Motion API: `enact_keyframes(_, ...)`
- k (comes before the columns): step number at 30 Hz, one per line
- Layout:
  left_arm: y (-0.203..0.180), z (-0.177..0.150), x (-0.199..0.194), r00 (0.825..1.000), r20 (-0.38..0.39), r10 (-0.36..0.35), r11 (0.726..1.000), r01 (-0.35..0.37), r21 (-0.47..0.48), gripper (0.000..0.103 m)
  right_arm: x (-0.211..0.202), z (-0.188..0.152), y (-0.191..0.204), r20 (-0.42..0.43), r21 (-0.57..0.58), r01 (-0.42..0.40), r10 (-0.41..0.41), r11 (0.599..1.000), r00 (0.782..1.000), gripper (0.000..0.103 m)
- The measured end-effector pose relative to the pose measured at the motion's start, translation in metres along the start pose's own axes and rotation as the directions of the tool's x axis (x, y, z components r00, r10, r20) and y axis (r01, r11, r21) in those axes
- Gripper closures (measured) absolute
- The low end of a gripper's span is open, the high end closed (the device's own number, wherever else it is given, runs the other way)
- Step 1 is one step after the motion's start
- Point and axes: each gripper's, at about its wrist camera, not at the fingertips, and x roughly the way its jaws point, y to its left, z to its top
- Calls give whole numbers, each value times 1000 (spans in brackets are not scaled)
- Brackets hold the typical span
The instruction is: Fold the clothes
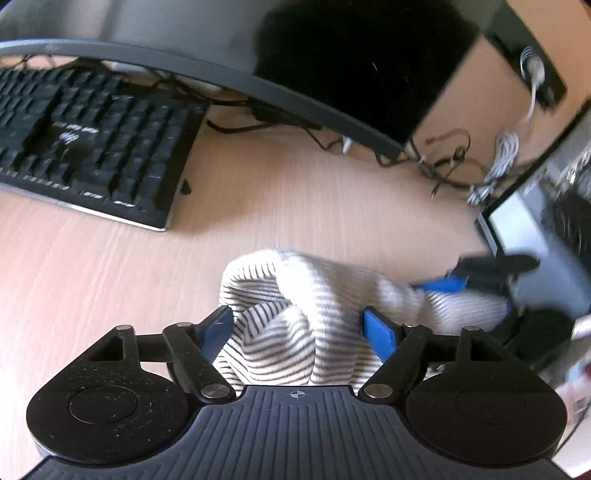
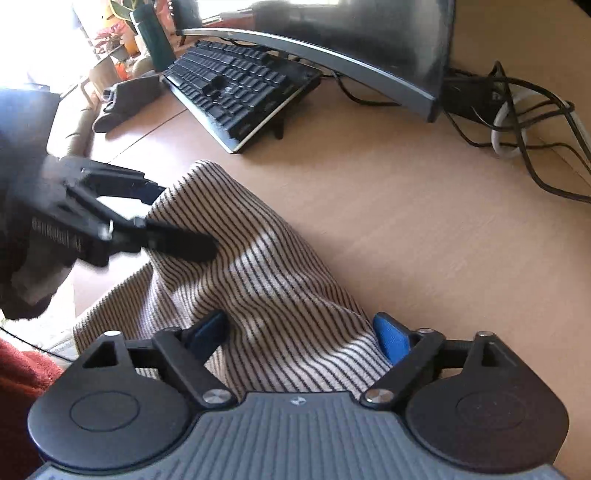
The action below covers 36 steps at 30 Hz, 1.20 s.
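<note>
Striped garment (image 2: 266,266) is bunched on the desk (image 2: 406,221) in front of the keyboard (image 2: 236,88). Right gripper (image 2: 301,334) is spread wide, cloth heaped between its blue pads, no pinch seen. Left gripper (image 1: 299,326) is likewise spread wide around a cloth fold. Beyond the keyboard, a monitor (image 2: 332,33) is seen; cables (image 2: 517,110) lie to its right.
</note>
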Motion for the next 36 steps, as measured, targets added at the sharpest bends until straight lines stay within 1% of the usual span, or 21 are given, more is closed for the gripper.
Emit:
enact_keyframes(1, 5, 2, -4, 1000, 2, -16, 1000, 16, -21, 10, -8, -6, 9, 21, -13, 13, -12, 1000, 1000, 36)
enact_keyframes(4, 22, 9, -19, 998, 10, -58, 991, 59, -117, 9, -11, -25, 52, 100, -119, 106, -94, 987, 991, 40)
enact_keyframes(6, 33, 14, -19, 998, -24, -66, 979, 60, -193, 8, -9, -42, 83, 164, -251, 181, -142, 951, 976, 40)
enact_keyframes(8, 33, 18, -14, 996, -65, -53, 977, 39, -209, 8, -7, -52, 104, 222, -349, 253, -183, 902, 958, 41)
enact_keyframes(9, 31, 18, -11, 995, -90, -37, 980, 19, -198, 8, -5, -57, 113, 253, -403, 294, -203, 867, 946, 41)
enact_keyframes(10, 28, 18, -8, 993, -115, -21, 982, -1, -186, 8, -3, -65, 122, 294, -472, 346, -226, 811, 929, 42)
enact_keyframes(13, 22, 16, 3, 984, -178, 0, 981, -35, -191, 8, 5, -96, 146, 438, -651, 506, -265, 566, 859, 49)
enact_keyframes(14, 21, 15, 6, 983, -185, -1, 979, -36, -200, 8, 9, -104, 151, 471, -675, 540, -270, 502, 840, 52)
enact_keyframes(16, 18, 13, 7, 985, -171, 16, 981, -48, -187, 8, 16, -118, 158, 516, -697, 587, -280, 413, 810, 62)
enact_keyframes(17, 16, 12, 8, 986, -164, 25, 982, -55, -179, 14, 16, -119, 159, 520, -689, 594, -288, 415, 804, 63)
enact_keyframes(18, 13, 10, 9, 986, -159, 47, 986, -71, -150, 20, 12, -114, 157, 498, -666, 581, -300, 468, 814, 63)
enact_keyframes(20, 7, 7, 10, 986, -143, 81, 991, -95, -93, 25, 0, -98, 152, 432, -602, 534, -320, 594, 843, 62)
enact_keyframes(23, -2, 3, 8, 989, -111, 100, 995, -102, -20, 32, -49, -72, 118, 304, -332, 437, -344, 836, 889, 51)
enact_keyframes(25, -6, -1, 6, 990, -87, 110, 994, -108, 26, 33, -85, -65, 85, 248, -71, 393, -365, 917, 897, 37)
enact_keyframes(26, -7, -3, 5, 991, -76, 115, 993, -111, 48, 33, -102, -64, 66, 219, 83, 364, -373, 928, 902, 34)
enact_keyframes(28, -12, -9, 4, 991, -52, 125, 988, -120, 92, 34, -132, -65, 29, 162, 374, 286, -365, 882, 917, 33)
enact_keyframes(29, -14, -11, 3, 991, -42, 129, 986, -124, 108, 34, -139, -70, 11, 139, 499, 234, -344, 834, 929, 33)
enact_keyframes(31, -16, -15, 2, 991, -25, 133, 983, -128, 133, 34, -148, -81, -22, 105, 708, 129, -284, 695, 953, 33)
enact_keyframes(33, -16, -16, 1, 992, -19, 126, 983, -122, 138, 34, -133, -94, -41, 101, 831, 23, -192, 555, 976, 33)
enact_keyframes(35, -12, -15, 0, 993, -27, 113, 985, -109, 130, 33, -103, -103, -47, 107, 895, -54, -97, 443, 989, 34)
enact_keyframes(36, -9, -14, 1, 994, -34, 107, 987, -102, 123, 30, -90, -104, -47, 94, 897, -50, -79, 439, 992, 38)
